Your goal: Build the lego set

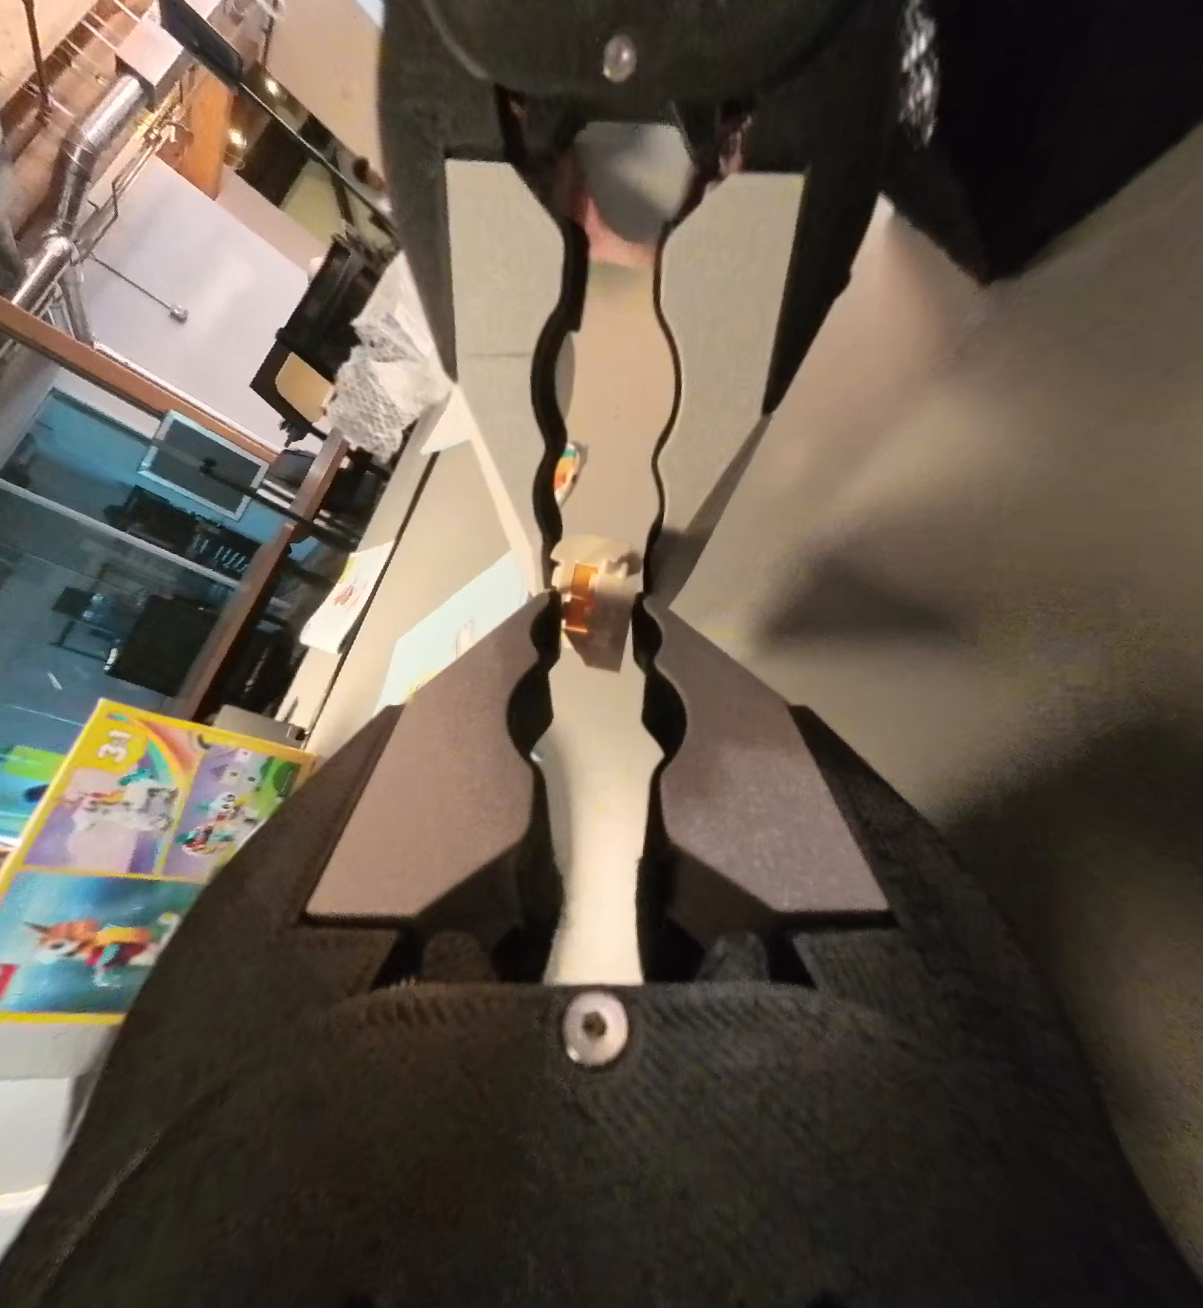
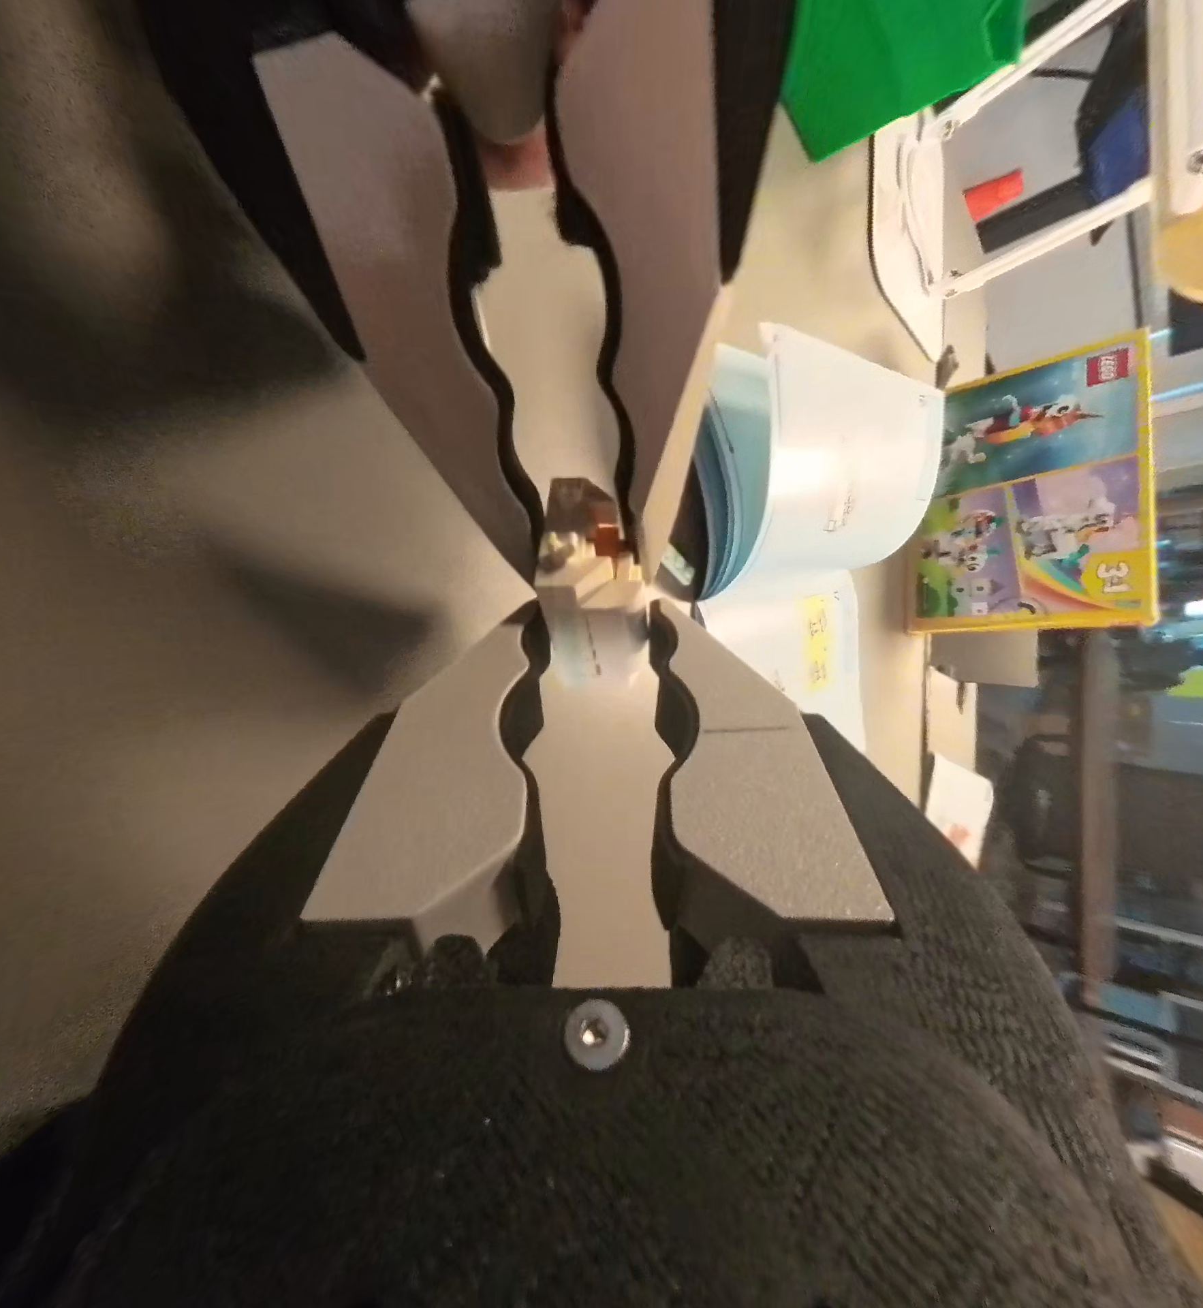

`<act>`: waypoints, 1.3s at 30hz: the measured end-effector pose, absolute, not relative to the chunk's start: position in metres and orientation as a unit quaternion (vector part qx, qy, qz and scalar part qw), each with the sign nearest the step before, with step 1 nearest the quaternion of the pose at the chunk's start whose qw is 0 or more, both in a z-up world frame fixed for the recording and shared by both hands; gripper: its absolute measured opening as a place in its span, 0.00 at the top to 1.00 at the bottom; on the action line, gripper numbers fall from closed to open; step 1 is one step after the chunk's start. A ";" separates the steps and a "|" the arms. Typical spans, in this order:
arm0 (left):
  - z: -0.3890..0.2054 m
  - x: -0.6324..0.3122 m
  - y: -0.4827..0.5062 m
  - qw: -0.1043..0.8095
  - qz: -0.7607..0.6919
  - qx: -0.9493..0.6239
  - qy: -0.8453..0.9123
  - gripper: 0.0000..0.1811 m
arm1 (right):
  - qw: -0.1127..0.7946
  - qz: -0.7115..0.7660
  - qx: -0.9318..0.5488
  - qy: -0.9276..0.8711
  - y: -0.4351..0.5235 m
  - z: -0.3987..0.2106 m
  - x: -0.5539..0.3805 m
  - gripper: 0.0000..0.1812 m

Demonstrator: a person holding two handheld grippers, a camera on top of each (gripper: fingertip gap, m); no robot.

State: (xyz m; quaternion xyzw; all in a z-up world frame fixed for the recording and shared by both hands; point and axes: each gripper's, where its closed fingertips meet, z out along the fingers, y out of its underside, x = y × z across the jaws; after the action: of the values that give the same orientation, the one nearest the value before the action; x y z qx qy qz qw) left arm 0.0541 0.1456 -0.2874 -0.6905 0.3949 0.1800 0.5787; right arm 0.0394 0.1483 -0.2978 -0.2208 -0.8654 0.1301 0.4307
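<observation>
My two grippers meet tip to tip over the pale table point(image 1: 938, 495). In the left wrist view my left gripper point(image 1: 595, 600) is shut on a small white and orange lego assembly point(image 1: 599, 616), and the right gripper point(image 1: 599, 546) comes in from the top. In the right wrist view my right gripper point(image 2: 591, 610) is shut on a white lego piece point(image 2: 599, 640) with a light blue edge. That piece touches the white and orange assembly point(image 2: 577, 527), which the left gripper point(image 2: 584, 548) holds from the top.
The yellow lego box stands on edge, at lower left in the left wrist view point(image 1: 110, 870) and at right in the right wrist view point(image 2: 1037, 488). A curled open instruction booklet point(image 2: 825, 453) lies beside it. A green object point(image 2: 889, 64) and shelves are behind. Left and right tips are no more than a few centimetres apart. The green object point(image 2: 889, 64) is about equally far from each gripper, around 35 centimetres.
</observation>
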 end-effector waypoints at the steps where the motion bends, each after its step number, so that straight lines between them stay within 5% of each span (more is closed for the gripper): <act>1: -0.284 0.053 0.145 0.589 0.164 -0.691 0.385 0.89 | 0.428 0.149 -0.230 -0.861 0.147 -0.294 0.039 0.81; 11: -0.253 0.064 0.123 0.661 -0.111 -0.667 0.326 0.90 | 0.406 0.260 -0.239 -0.843 0.127 -0.267 0.046 0.86; 31: -0.262 0.060 0.129 0.641 -0.101 -0.691 0.319 0.90 | 0.402 0.203 -0.260 -0.854 0.132 -0.275 0.046 0.82; 39: -0.266 0.063 0.128 0.638 -0.076 -0.687 0.340 0.90 | 0.416 0.185 -0.250 -0.855 0.133 -0.274 0.048 0.87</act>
State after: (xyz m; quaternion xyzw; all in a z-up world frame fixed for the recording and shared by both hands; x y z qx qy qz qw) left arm 0.0631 0.1282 -0.2656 -0.6871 0.3401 -0.0755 0.6376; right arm 0.0477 0.1332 -0.2743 -0.2500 -0.8546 0.1848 0.4159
